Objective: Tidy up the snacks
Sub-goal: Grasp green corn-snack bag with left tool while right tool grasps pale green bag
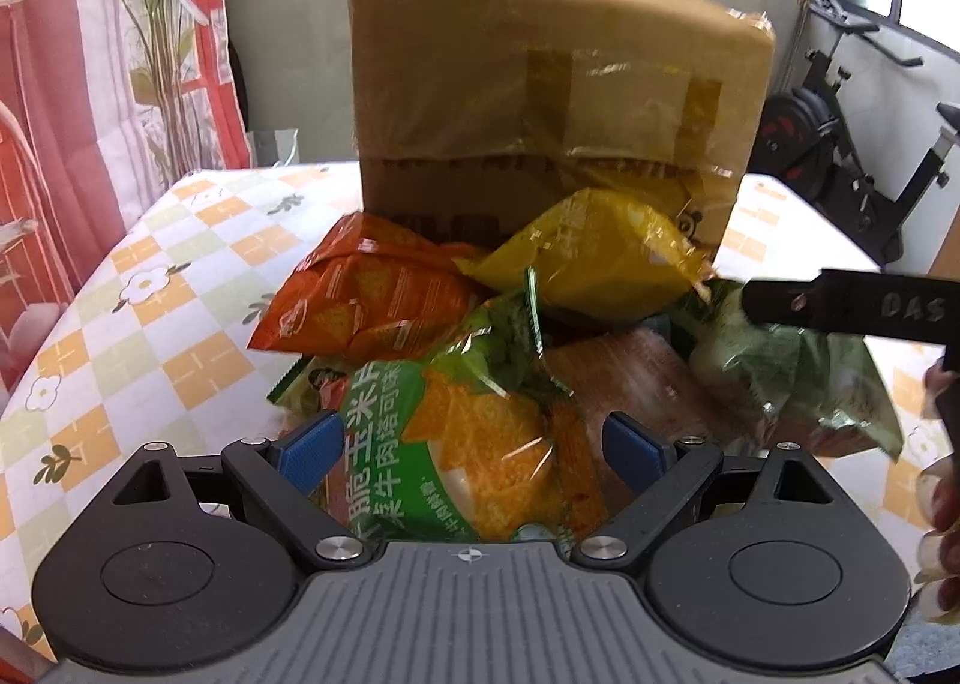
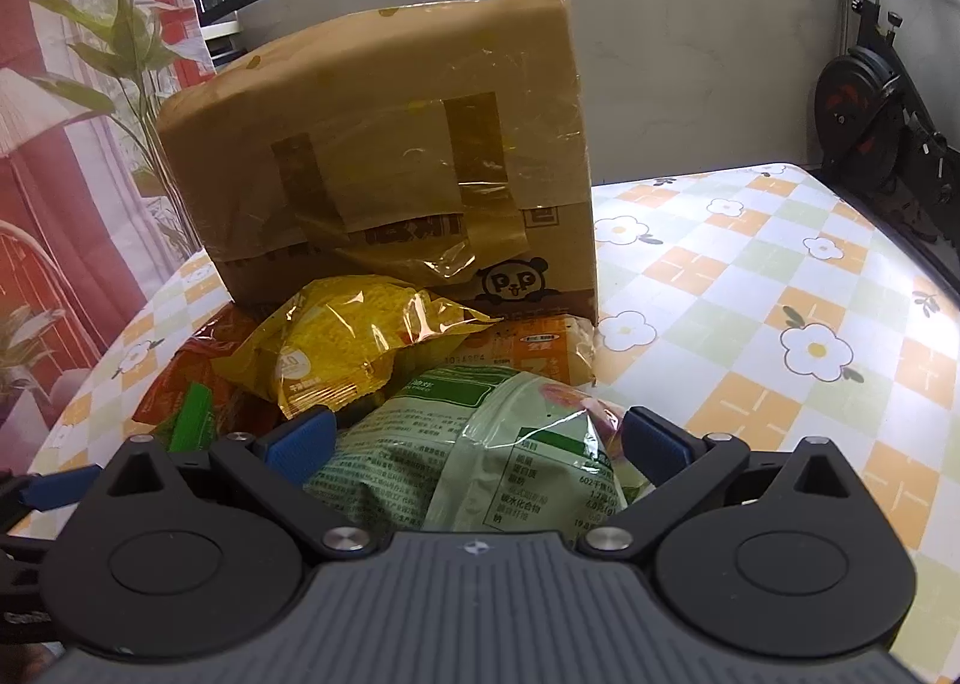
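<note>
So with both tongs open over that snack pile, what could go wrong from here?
The yellow bag lies loosely on top of the heap, so pulling the pale green bag out beneath the right tongs may tumble it. The left tongs straddle a crinkled corn chip bag; closing hard may crush the chips. The cardboard box looks to be standing on packets and could tip.

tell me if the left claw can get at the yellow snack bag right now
Probably not directly. The left claw is open around the green corn chip bag, and the yellow snack bag sits further back on top of the pile, against the cardboard box.
</note>
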The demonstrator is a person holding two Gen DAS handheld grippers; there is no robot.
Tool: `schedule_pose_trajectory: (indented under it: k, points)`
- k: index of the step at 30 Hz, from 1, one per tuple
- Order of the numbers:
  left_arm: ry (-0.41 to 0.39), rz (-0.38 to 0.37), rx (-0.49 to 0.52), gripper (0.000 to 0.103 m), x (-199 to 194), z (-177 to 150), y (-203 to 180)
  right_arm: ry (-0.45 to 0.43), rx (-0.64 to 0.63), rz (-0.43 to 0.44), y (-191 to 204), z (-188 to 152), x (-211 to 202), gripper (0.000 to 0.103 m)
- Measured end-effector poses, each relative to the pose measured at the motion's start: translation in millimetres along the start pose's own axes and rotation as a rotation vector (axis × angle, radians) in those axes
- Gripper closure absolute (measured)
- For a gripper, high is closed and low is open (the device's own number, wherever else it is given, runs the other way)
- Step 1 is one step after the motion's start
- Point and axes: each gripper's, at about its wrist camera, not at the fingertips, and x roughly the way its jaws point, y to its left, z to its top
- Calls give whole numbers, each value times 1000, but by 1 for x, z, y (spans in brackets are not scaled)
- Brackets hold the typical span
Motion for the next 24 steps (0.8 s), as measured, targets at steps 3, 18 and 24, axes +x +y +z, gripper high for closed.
schedule_pose_trajectory:
  k: [3,18,24]
  points:
    - [23,10,-13,8,5,-2,1,0,-1,2,0,-1,-1,0]
    - [-91,5,-55,46,-10,-2,16,74,27,-4,-4,-1,12,0]
    - [-116,4,-77,48,-14,-4,19,110,82,-8,-14,-9,13,0]
